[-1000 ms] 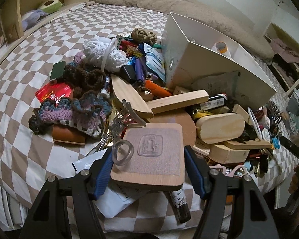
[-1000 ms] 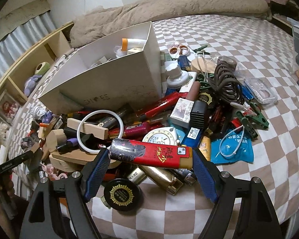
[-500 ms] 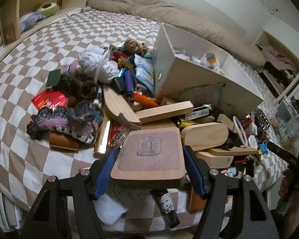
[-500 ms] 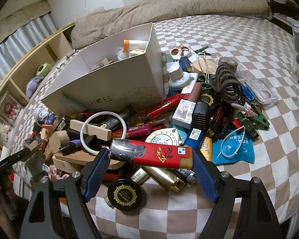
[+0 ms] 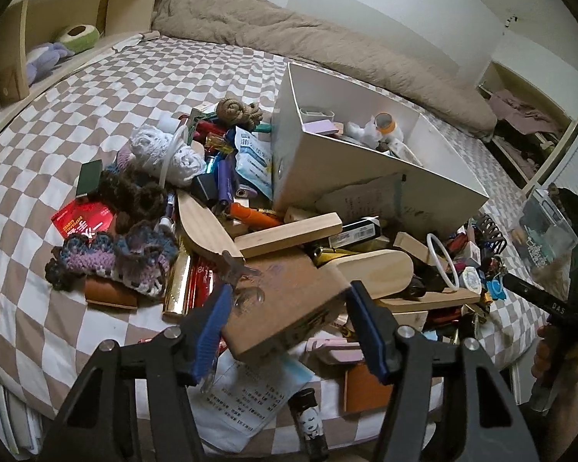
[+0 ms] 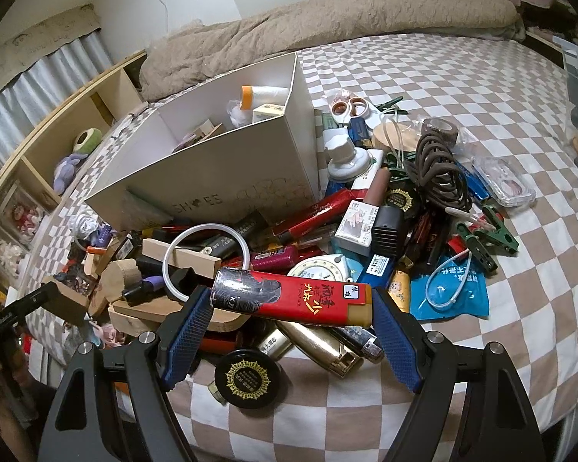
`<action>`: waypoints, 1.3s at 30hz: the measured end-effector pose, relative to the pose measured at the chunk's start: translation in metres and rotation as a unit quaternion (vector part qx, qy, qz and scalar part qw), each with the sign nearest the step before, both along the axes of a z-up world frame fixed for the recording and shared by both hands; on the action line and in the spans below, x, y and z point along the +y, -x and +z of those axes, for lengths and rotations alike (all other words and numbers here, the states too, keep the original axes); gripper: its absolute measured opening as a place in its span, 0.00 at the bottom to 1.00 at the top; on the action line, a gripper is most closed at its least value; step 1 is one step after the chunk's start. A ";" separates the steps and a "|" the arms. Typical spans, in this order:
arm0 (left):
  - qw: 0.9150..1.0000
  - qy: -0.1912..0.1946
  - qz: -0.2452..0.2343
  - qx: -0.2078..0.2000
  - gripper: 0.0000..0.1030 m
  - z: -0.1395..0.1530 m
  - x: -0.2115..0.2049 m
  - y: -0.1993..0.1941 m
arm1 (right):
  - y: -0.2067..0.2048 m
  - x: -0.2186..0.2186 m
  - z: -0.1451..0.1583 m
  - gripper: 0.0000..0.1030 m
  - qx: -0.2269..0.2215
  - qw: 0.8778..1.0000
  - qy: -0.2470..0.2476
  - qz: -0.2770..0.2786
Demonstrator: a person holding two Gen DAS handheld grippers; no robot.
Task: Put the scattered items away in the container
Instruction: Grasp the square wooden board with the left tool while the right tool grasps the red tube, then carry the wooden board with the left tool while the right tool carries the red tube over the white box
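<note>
left gripper (image 5: 285, 321): blue-padded fingers (image 5: 212, 327) pinch a flat wooden board (image 5: 285, 300) by its two side edges. the board is tilted, its far-left corner up, held above the pile; a clear plastic piece (image 5: 246, 292) sits on its near-left surface. under it on the bed: a printed paper sheet (image 5: 242, 404) and a small dark bottle (image 5: 312, 423).

right gripper (image 6: 289, 327): fingers (image 6: 187, 340) clamp a red tube (image 6: 293, 296) end to end, lying crosswise, level. just below it, a black round tin with gold sunburst (image 6: 248, 379) and a gold tube (image 6: 320, 344).

mid pile, left view: crochet pieces (image 5: 111, 258) to the left, wooden blocks (image 5: 289, 231) at centre, a white ring (image 5: 441, 261) leaning to the right. right view: the white ring (image 6: 206, 258) loops around a wooden block (image 6: 181, 256); a coiled brown cord (image 6: 439, 169), green clips (image 6: 485, 235) and a blue packet (image 6: 449, 287) on the right side.

far: white cardboard box (image 5: 350, 177) stands open on the checkered bed (image 5: 57, 127), touching the pile's far edge; a few small items inside, including an orange-capped bottle (image 6: 262, 96). a beige duvet (image 6: 327, 27) is bunched beyond it. shelf with plush toys (image 5: 57, 54) at the far left.
</note>
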State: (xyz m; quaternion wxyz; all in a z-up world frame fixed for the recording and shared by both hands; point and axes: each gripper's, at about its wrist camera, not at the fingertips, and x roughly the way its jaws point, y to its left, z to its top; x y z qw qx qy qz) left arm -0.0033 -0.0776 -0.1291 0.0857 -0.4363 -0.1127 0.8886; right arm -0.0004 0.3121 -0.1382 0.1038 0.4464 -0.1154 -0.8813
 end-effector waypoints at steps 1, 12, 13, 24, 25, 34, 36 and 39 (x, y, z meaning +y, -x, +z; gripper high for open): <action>1.000 -0.001 0.000 0.000 0.60 0.000 0.000 0.000 | 0.000 0.000 0.000 0.80 0.000 1.000 0.000 0.000; 1.000 0.006 0.006 0.015 0.60 0.010 0.002 0.000 | -0.001 0.001 0.005 0.80 0.006 1.000 0.000 -0.001; 1.000 0.011 0.006 0.019 0.60 0.012 0.003 0.000 | -0.001 0.001 0.006 0.80 0.007 1.000 0.001 -0.001; 0.998 0.016 -0.006 0.060 0.60 0.046 0.013 0.001 | -0.007 -0.006 0.041 0.80 0.052 0.999 0.005 0.012; 0.998 0.016 -0.007 0.063 0.59 0.049 0.013 0.001 | -0.008 -0.007 0.046 0.80 0.057 0.998 0.005 0.013; 0.995 0.017 -0.024 0.099 0.59 0.082 0.022 0.016 | -0.002 -0.014 0.083 0.80 0.097 0.995 0.025 0.030; 0.994 0.018 -0.031 0.105 0.59 0.088 0.026 0.021 | 0.004 -0.017 0.090 0.80 0.104 0.994 0.030 0.034; 0.993 0.016 -0.036 0.115 0.59 0.099 0.033 0.029 | 0.012 -0.024 0.100 0.80 0.116 0.992 0.028 0.041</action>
